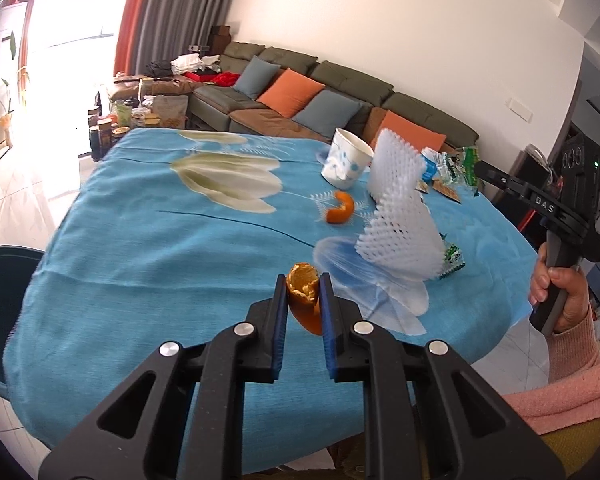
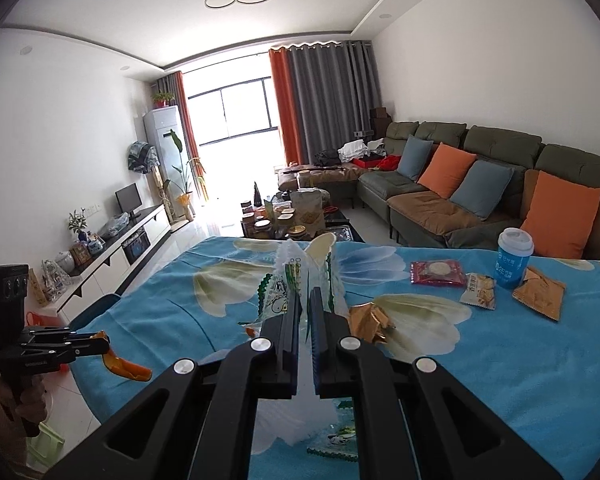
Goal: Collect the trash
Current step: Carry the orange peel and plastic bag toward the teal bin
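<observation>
Left claw point(image 1: 304, 280) clamped on an orange peel point(image 1: 305, 296), lifted over the near edge of the blue-clothed counter point(image 1: 148, 248). Right claw point(image 2: 305, 300) fully closed on a clear green-printed wrapper point(image 2: 296, 276), raised above the counter. Second peel point(image 1: 340, 209) lying farther off, near a paper cup point(image 1: 346, 160).

Both fisheye views ride close above the table point(image 1: 140, 240), each looking along its own claw and slightly downward, sharing the blue tabletop and the sofa point(image 2: 480, 184) beyond.
</observation>
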